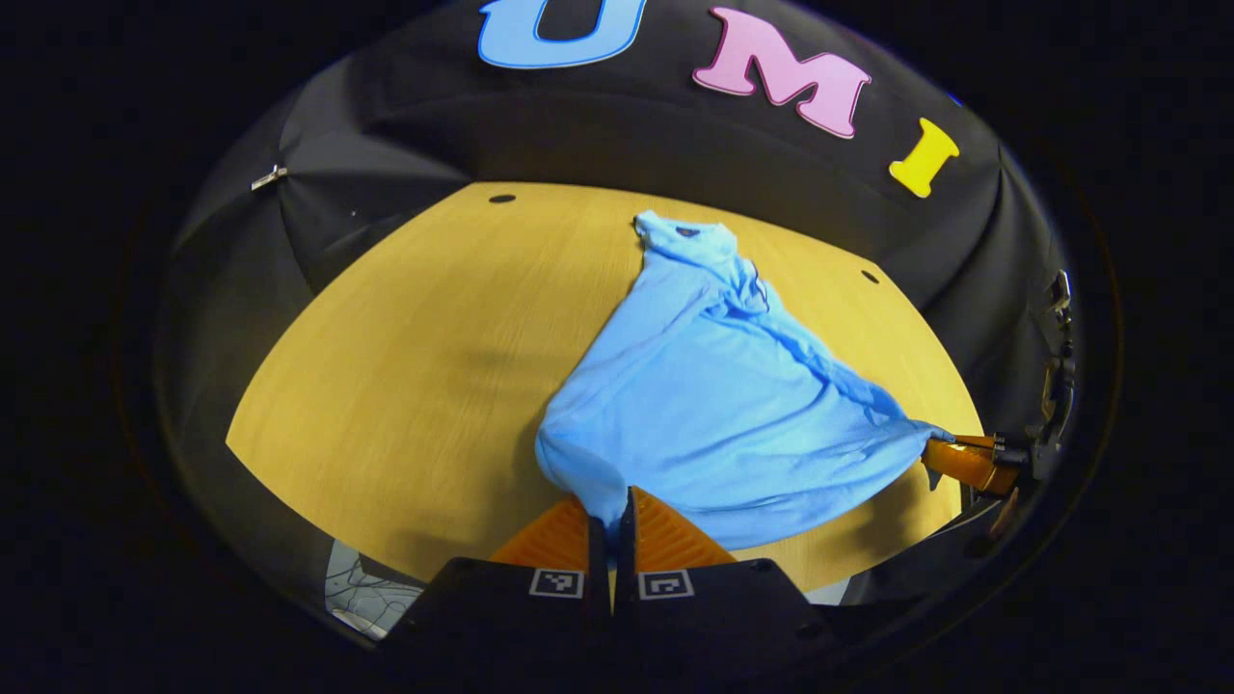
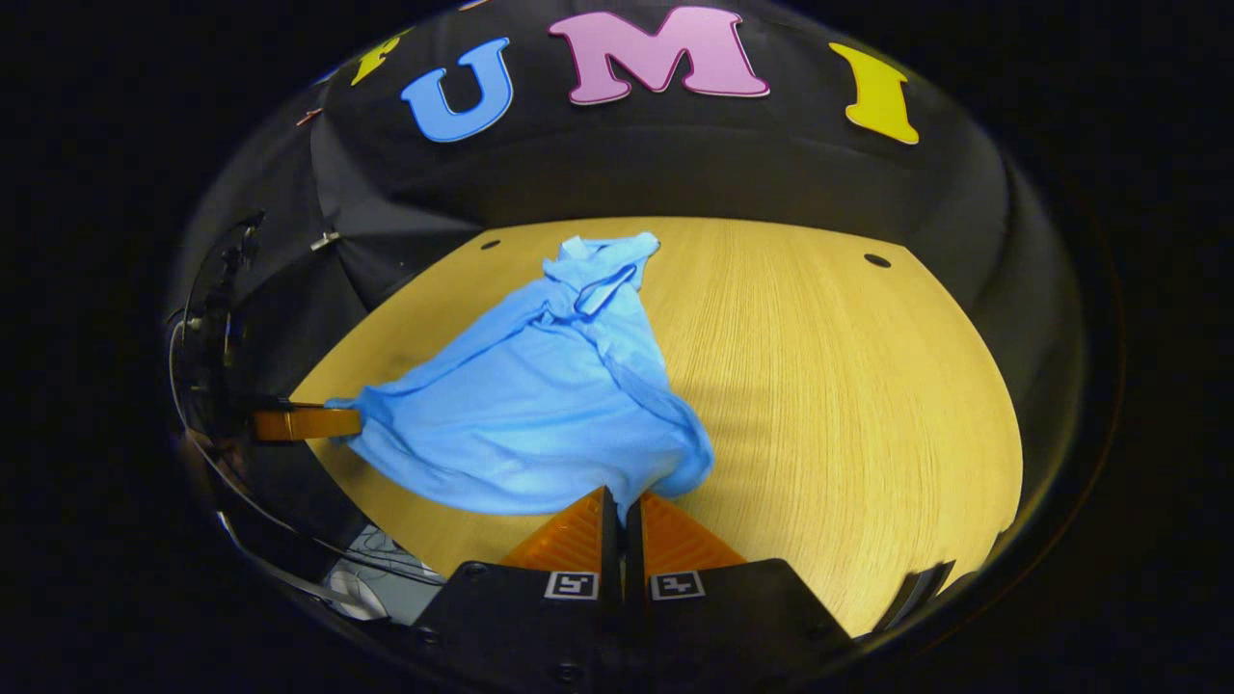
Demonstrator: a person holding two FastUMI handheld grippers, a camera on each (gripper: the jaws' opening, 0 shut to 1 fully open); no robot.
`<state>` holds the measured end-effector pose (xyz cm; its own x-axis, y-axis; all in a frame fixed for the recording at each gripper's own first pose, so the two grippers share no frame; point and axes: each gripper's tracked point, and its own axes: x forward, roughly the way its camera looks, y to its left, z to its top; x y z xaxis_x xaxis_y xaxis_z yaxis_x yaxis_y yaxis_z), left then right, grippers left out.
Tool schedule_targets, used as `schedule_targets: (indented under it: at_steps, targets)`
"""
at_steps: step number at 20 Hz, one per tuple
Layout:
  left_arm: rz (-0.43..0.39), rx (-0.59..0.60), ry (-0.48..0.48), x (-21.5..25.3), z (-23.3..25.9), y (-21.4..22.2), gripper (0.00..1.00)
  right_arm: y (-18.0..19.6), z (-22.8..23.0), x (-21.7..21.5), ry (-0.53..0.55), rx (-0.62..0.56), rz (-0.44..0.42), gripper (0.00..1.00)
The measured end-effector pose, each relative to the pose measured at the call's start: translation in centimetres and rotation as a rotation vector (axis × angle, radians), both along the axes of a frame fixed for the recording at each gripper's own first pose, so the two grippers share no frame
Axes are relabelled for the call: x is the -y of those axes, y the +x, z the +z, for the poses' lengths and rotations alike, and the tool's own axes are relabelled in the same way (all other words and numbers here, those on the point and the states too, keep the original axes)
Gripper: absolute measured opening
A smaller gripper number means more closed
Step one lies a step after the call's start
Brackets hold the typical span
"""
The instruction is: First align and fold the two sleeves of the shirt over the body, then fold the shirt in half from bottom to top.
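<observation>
we see the wooden table (image 1: 405,386) spanning both views, its pale grain running under everything else and two small dark holes near its far edge. on it lies the light blue shirt (image 1: 713,395), bunched rather than flat: the collar end sits toward the far side of the table, and the hem end is drawn out wide and lifted toward us (the sleeves are lost in the folds, so we cannot tell how they lie). in the left gripper view, the left gripper (image 1: 609,516) is clenched on one hem corner of the shirt, both fingers pressed on the cloth. in the right gripper view, the right gripper (image 2: 622,516) is likewise clamped on the other hem corner, with the hem stretched taut between the two grippers. a tangle of cables (image 2: 376,554) shows below the table's near edge.
</observation>
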<state>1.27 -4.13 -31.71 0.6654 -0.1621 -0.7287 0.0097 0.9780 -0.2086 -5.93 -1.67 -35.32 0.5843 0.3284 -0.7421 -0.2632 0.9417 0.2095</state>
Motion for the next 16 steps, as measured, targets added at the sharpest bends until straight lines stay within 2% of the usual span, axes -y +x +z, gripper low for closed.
schedule_targets:
  at_steps: [4,12,13,14,16]
  targets:
    - [0.023,0.100,-0.008,0.1,4.2,4.6,0.06,4.6,2.9,-0.2,0.045,0.077,-0.030,0.05]
    - [0.095,0.257,-0.030,-0.4,10.5,14.1,0.06,14.0,5.7,0.9,0.094,0.194,-0.138,0.05]
    - [0.105,0.273,-0.031,-0.4,10.9,15.5,0.06,15.2,5.9,0.9,0.100,0.207,-0.144,0.00]
    - [0.117,0.289,-0.033,-0.4,11.4,16.8,0.06,16.5,6.0,0.9,0.099,0.219,-0.148,0.05]
    - [0.135,0.316,-0.035,-0.4,12.0,19.7,0.06,19.7,5.8,0.9,0.101,0.245,-0.157,0.05]
